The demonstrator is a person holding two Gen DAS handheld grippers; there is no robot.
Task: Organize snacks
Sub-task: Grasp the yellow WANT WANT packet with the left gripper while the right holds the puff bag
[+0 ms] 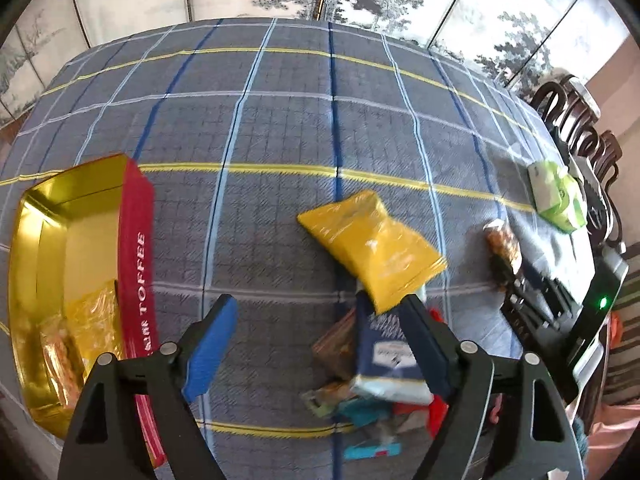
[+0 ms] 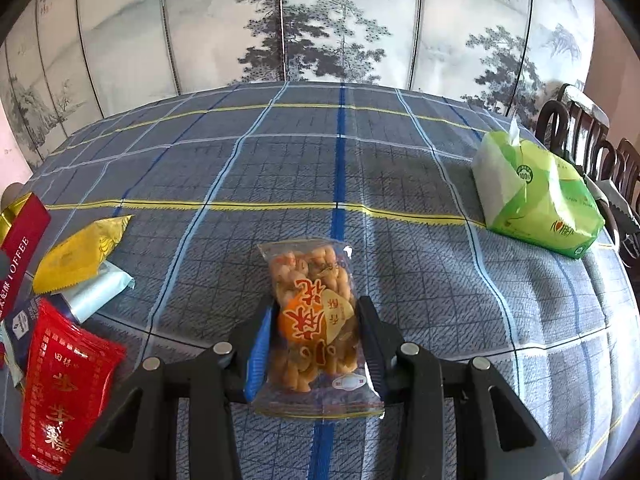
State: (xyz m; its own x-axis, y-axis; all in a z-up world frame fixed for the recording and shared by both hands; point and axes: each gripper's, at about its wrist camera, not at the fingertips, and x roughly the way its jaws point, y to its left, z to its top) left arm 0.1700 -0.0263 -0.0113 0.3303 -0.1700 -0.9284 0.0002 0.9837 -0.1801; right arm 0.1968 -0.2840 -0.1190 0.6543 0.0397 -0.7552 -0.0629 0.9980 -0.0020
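My left gripper (image 1: 316, 320) is open above the checked tablecloth, its right finger over a pile of snack packets (image 1: 372, 380). A yellow packet (image 1: 372, 244) lies just ahead of it, blurred. The gold-lined red toffee tin (image 1: 72, 264) stands at the left and holds a few gold-wrapped snacks (image 1: 92, 328). My right gripper (image 2: 316, 320) is shut on a clear bag of fried twists (image 2: 316, 316) and holds it over the table. In the right wrist view the yellow packet (image 2: 80, 252), a red packet (image 2: 64, 392) and the tin's edge (image 2: 20, 252) are at the left.
A green tissue pack (image 2: 536, 196) sits at the table's right side, also in the left wrist view (image 1: 556, 196). Dark wooden chairs (image 2: 588, 140) stand beyond the right edge. A painted folding screen (image 2: 320, 20) stands behind the table.
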